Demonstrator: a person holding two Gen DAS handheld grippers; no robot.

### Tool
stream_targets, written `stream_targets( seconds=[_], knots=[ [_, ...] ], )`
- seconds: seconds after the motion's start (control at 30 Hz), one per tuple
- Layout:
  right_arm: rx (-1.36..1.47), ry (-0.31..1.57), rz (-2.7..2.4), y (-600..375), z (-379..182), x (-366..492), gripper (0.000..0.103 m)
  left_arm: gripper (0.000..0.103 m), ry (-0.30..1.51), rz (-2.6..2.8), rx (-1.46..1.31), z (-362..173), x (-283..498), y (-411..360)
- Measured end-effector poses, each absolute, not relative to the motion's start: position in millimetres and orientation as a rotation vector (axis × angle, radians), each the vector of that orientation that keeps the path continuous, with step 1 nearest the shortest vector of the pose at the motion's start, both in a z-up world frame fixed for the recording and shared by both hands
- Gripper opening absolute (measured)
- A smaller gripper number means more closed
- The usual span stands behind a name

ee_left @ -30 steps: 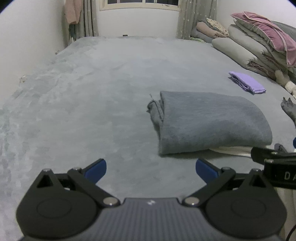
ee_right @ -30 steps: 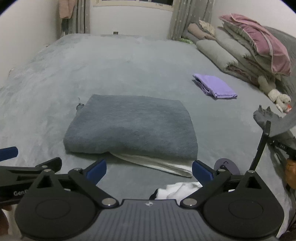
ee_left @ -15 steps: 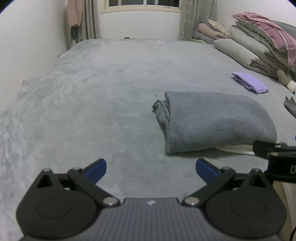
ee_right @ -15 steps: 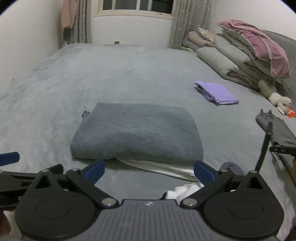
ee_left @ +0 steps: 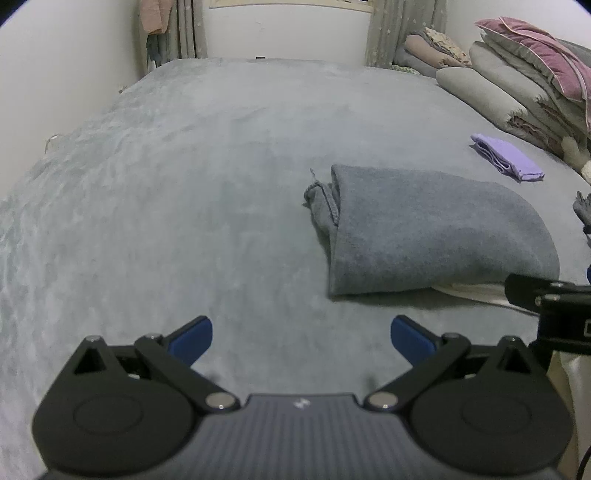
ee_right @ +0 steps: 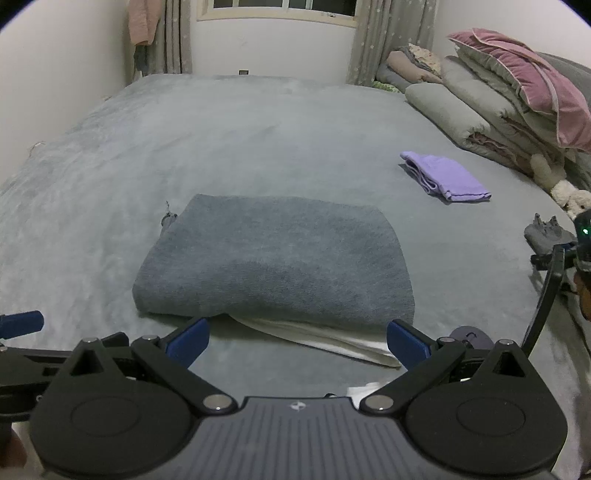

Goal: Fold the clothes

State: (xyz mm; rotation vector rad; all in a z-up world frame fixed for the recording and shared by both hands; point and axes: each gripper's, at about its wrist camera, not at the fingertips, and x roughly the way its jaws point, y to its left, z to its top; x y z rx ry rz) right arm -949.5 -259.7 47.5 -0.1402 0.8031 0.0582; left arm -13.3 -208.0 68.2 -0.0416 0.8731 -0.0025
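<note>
Both grippers hang wide open over the near edge of the grey bed cover point(ee_left: 155, 206), holding nothing: the left gripper point(ee_left: 301, 334) over bare cover, the right gripper point(ee_right: 297, 339) just short of the folded grey garment point(ee_right: 273, 262). It lies flat, long side crosswise, atop white cloth point(ee_right: 332, 341). Beyond: a folded purple cloth point(ee_right: 448, 177), stacked bedding point(ee_right: 491, 92), a curtained window point(ee_right: 280, 7).
</note>
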Motion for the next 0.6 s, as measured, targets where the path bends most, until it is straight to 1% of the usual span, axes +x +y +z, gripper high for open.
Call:
stream_targets(
  seconds=[0.6],
  knots=[
    [-0.147, 0.811, 0.108, -258.5, 42.5, -943.2, 0.103, 0.103, 0.894, 0.008, -0.035, 64.0, -11.4, -211.7]
  ],
)
